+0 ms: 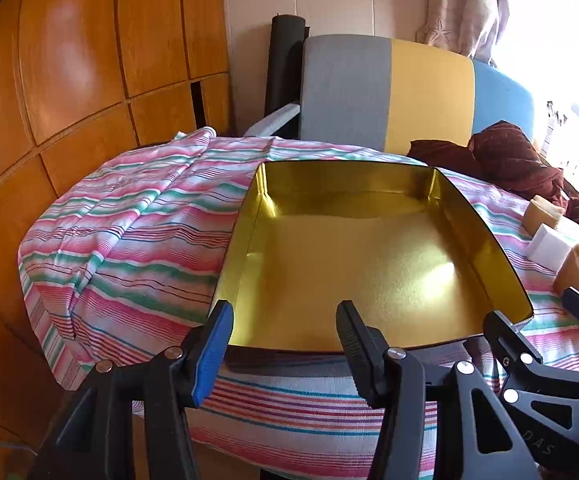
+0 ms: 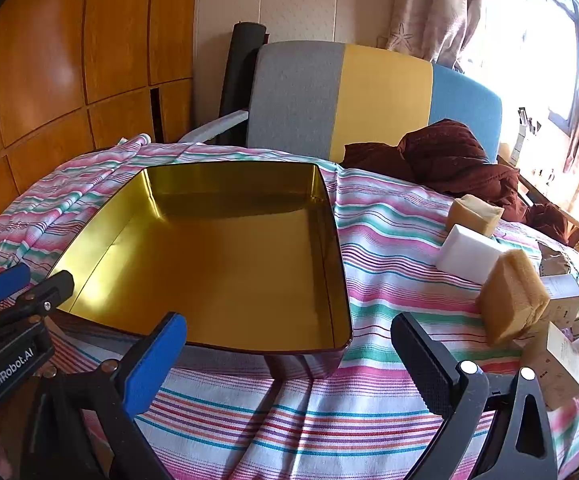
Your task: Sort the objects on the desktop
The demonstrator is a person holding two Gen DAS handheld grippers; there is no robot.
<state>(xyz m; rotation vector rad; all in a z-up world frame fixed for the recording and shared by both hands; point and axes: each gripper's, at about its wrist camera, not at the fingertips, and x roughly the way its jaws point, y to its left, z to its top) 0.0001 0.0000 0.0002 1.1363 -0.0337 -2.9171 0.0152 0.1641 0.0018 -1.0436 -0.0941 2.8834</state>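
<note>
An empty gold tin box (image 1: 369, 264) (image 2: 217, 256) sits open on the striped tablecloth. My left gripper (image 1: 285, 332) is open at the tin's near edge with nothing between its fingers. My right gripper (image 2: 289, 344) is open too, low over the cloth at the tin's near right corner, and holds nothing. To the right of the tin lie a tan sponge (image 2: 473, 210), a white block (image 2: 469, 254) and a second tan sponge (image 2: 509, 296). Each gripper shows in the other's view: the right gripper (image 1: 533, 312) and the left gripper (image 2: 33, 284).
Small cardboard boxes (image 2: 557, 364) crowd the right edge of the table. A brown cloth (image 2: 449, 156) is heaped at the back right. Behind the table stands a chair (image 2: 369, 96) in grey, yellow and blue. A wooden wardrobe (image 1: 69, 80) fills the left side.
</note>
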